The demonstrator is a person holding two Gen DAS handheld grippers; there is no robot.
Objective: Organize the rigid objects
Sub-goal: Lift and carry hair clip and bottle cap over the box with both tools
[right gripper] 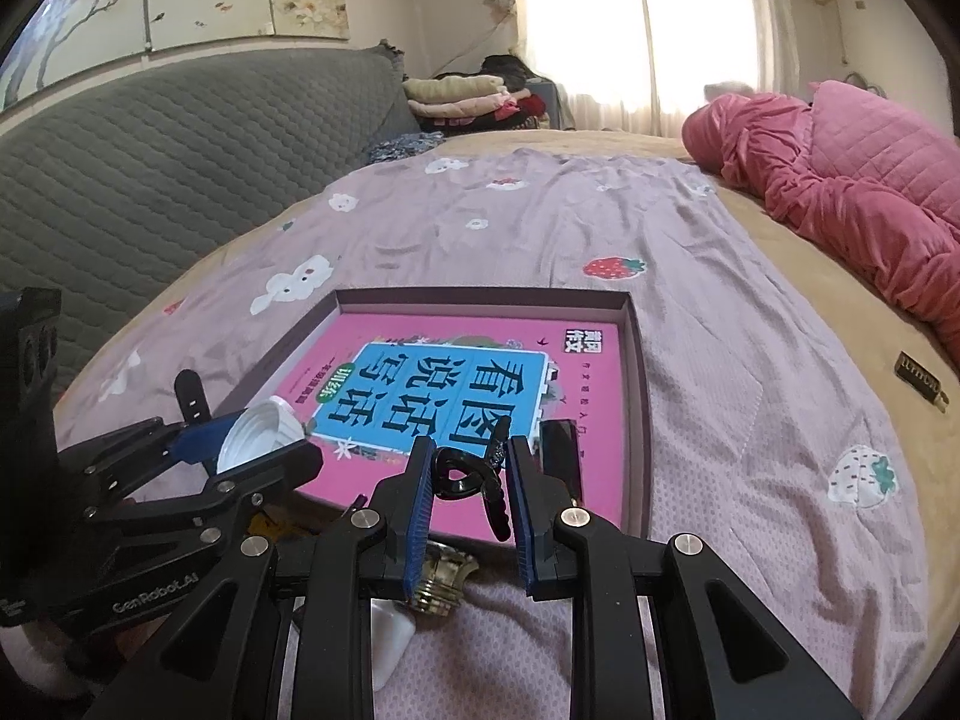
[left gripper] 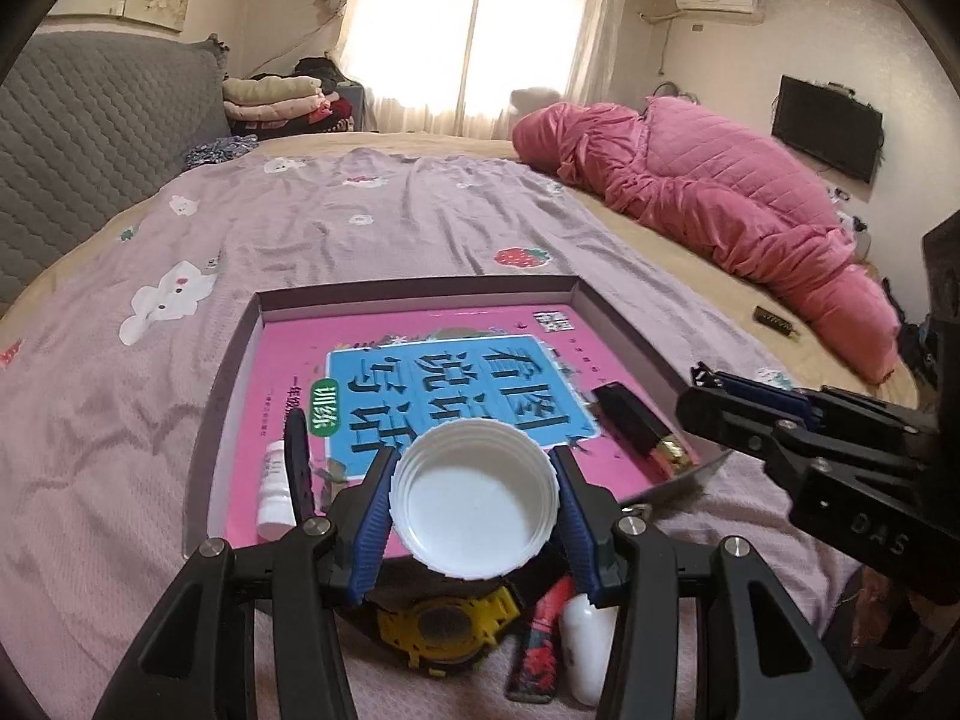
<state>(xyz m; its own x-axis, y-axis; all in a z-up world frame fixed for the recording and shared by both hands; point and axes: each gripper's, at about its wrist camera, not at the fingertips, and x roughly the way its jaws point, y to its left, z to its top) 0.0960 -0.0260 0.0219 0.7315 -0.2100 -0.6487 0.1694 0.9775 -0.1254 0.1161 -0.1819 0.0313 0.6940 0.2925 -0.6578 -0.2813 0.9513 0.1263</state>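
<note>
My left gripper (left gripper: 474, 504) is shut on a white ribbed lid (left gripper: 474, 495), open side toward the camera, held above the near edge of a shallow box (left gripper: 420, 288) lined with a pink book (left gripper: 288, 396). In the box lie a small white bottle (left gripper: 276, 498) and a black lighter-like bar (left gripper: 636, 426). My right gripper (right gripper: 471, 474) is shut on a black hair clip (right gripper: 480, 474) over the box's near edge (right gripper: 639, 420). The left gripper with the lid (right gripper: 258, 429) also shows at the left of the right wrist view.
On the purple sheet in front of the box lie a yellow watch (left gripper: 444, 624), a red patterned lighter (left gripper: 540, 642), a white bottle (left gripper: 585, 648) and a brass fitting (right gripper: 441, 582). A small dark bar (right gripper: 921, 384) lies on the tan blanket. A pink quilt (left gripper: 720, 198) is piled at the right.
</note>
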